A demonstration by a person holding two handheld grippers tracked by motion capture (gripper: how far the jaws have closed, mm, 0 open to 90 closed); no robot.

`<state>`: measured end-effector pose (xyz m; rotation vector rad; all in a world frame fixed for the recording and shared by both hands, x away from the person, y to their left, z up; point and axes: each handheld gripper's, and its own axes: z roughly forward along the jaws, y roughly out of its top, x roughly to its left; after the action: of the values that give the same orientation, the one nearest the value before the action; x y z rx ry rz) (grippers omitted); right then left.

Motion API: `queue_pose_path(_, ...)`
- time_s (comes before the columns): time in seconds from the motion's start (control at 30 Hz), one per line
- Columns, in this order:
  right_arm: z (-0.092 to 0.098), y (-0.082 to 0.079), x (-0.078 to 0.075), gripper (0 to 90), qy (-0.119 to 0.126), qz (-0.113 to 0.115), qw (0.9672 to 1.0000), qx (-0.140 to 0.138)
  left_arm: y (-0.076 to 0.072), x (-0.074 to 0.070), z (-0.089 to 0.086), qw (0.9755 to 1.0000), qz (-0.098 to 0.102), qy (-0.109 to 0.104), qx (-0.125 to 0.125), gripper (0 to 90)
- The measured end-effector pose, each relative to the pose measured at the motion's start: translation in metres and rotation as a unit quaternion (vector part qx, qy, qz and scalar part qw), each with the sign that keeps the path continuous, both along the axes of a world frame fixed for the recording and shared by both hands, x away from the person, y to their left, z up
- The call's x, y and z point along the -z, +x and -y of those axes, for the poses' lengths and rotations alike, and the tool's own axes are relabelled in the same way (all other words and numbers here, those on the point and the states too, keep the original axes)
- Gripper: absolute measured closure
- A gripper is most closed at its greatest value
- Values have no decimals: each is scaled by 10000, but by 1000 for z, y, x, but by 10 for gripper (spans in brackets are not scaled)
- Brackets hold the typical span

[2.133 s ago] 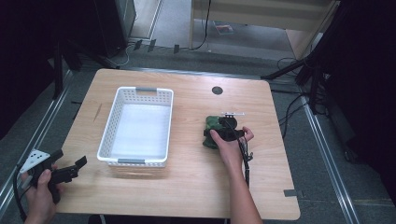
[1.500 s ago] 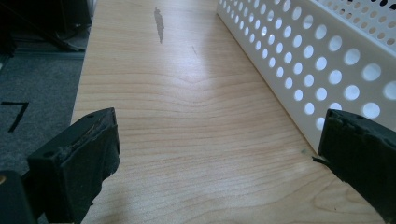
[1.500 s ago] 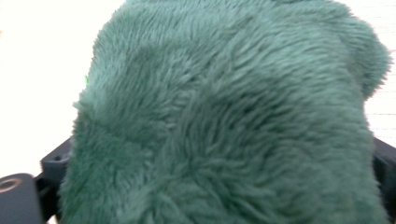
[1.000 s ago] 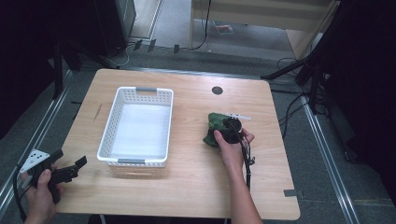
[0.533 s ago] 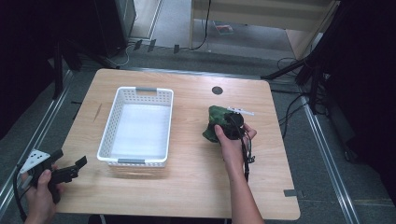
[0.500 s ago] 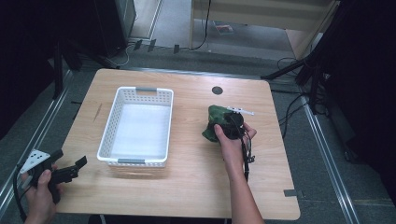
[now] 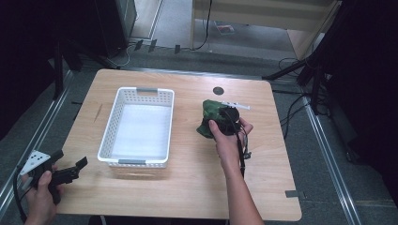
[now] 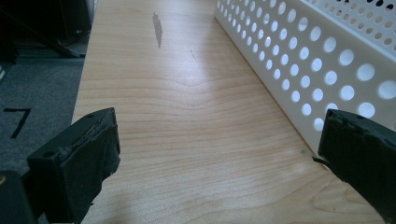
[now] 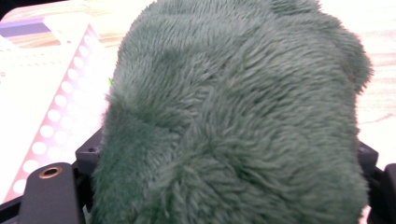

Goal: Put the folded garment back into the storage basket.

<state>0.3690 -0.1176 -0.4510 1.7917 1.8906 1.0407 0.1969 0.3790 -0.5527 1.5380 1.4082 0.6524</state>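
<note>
We have the green plush toy pinched in our right gripper, fingers clamped tight into its fur, and it sits just over the worktop right of centre, near the white basket but apart from it. Up close in the right gripper view the toy is soft, shaggy, rounded, bulging over the black fingers. There is bare wood all around it, with open room toward the far edge and the right edge. The basket is rigid plastic, rectangular, its walls punched with rows of round holes. Our left gripper hovers at the near left corner, fingers spread wide with nothing between them, smooth pale wood grain beneath.
</note>
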Motion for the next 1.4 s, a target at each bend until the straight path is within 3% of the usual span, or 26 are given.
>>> queue_pose_path(0.33, -24, 0, -20, 182, 27, 106, 9998, -187, 0, 0, 0, 10000, -21, -19, 7, 0)
queue_pose_path(0.77, -59, 0, -29, 178, -7, 173, 9988, -452, 1, 0, -1, 10000, -25, -47, 6, 0)
queue_pose_path(1.4, -102, 4, -36, 177, 31, 61, 9976, -696, 0, 0, -1, 10000, -21, -53, -1, 0)
